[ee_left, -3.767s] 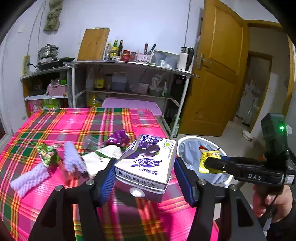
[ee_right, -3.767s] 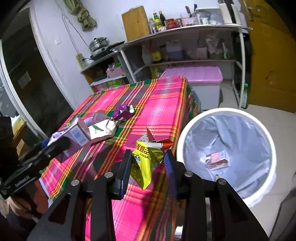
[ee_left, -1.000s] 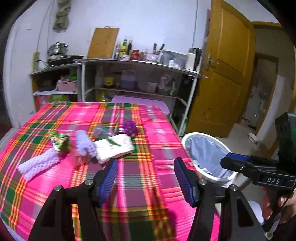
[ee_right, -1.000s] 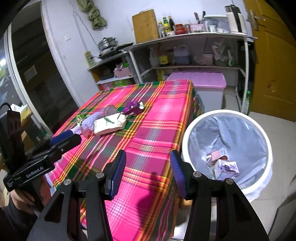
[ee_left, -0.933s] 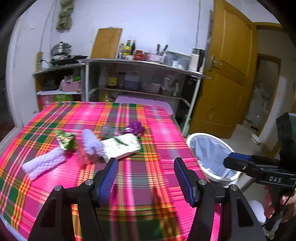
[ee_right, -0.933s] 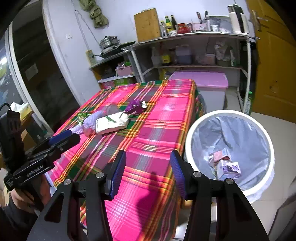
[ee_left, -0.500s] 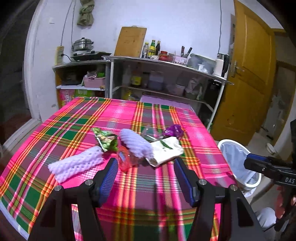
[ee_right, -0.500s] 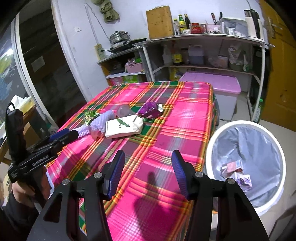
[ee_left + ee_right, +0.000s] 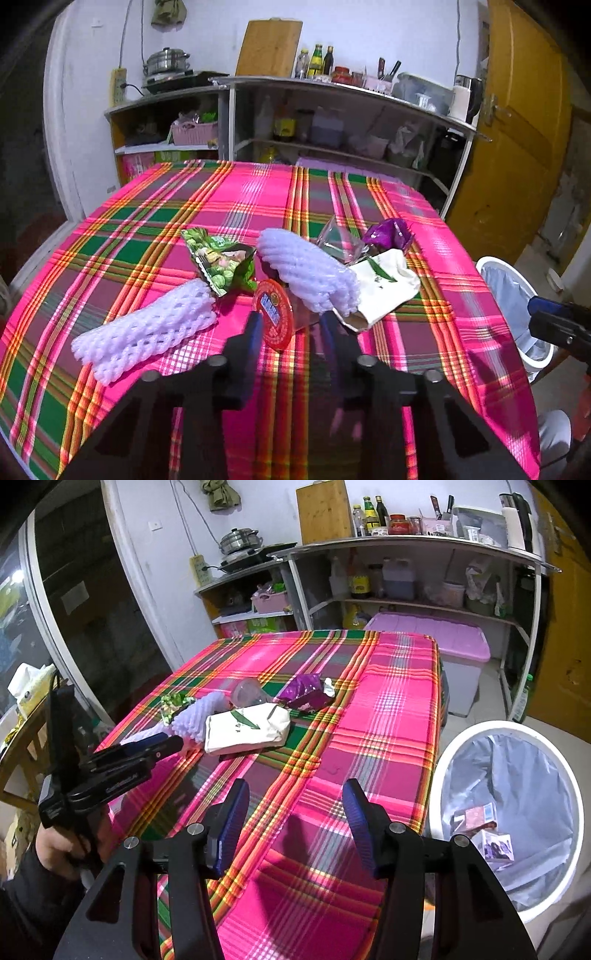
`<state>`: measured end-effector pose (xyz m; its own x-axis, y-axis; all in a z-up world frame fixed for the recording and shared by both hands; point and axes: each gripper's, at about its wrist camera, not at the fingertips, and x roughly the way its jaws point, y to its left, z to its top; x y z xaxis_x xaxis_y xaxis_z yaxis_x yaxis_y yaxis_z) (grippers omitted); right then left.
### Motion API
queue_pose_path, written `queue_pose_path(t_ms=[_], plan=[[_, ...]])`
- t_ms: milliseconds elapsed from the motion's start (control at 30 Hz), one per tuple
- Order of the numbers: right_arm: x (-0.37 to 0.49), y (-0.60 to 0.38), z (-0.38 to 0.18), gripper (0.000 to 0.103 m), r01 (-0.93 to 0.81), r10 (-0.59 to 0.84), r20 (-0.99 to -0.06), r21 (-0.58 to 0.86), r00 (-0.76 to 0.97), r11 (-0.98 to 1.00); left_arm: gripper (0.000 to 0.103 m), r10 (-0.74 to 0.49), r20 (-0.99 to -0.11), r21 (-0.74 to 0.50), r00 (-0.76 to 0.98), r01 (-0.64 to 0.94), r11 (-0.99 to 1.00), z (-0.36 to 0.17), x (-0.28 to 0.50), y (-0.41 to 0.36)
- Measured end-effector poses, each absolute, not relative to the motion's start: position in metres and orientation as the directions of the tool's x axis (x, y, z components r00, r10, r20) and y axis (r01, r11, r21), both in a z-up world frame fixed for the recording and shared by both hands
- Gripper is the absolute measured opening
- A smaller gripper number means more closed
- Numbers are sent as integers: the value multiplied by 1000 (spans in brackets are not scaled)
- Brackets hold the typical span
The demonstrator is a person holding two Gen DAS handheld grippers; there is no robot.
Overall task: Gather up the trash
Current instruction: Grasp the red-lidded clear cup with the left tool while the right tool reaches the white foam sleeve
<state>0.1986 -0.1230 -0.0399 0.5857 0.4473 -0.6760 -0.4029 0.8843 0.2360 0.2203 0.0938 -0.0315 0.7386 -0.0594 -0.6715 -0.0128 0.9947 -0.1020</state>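
On the plaid tablecloth (image 9: pixel 147 229) lies a pile of trash: two white foam nets (image 9: pixel 147 332) (image 9: pixel 310 273), a green snack bag (image 9: pixel 218 260), a clear plastic cup with a red lid (image 9: pixel 273 314), a white wrapper (image 9: pixel 380 288), a purple wrapper (image 9: pixel 388 232). My left gripper (image 9: pixel 291 328) has its fingers closed around the red-lidded cup. My right gripper (image 9: pixel 295 823) is open and empty above the table's near edge. The white trash bin (image 9: pixel 517 812) with a grey liner holds a carton and wrappers.
Shelves (image 9: pixel 332 110) with bottles, a pot and a cutting board stand behind the table. A pink-lidded storage box (image 9: pixel 443 638) sits under the shelf. A yellow door (image 9: pixel 517 129) is on the right. The bin stands on the floor right of the table.
My left gripper moved in to the trash pile and its fingers narrowed around the red-lidded cup. The right gripper shifted a little and stays open.
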Motion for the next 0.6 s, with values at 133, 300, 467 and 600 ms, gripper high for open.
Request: queue_pose_path(t_ms=[133,300,467,600], plan=[[202,-119,-41,53,-404,448,-680,236,580,884,15,-73,-682,-112,727,-6,994,-34,226,95],[203,-113,-41,53,-416,455,-681,236,574,878,6,-82,-687,-130,722,-11,991,-37,228,99],[204,-108,-40,53,-428,462,-677,234,573,873,5,-91,-671,-142,736,-7,990,-35,223,103],[205,-103,-38,53,-432,462,-678,230,571,872,5,-91,-655,-142,750,-4,990,-31,216,103]])
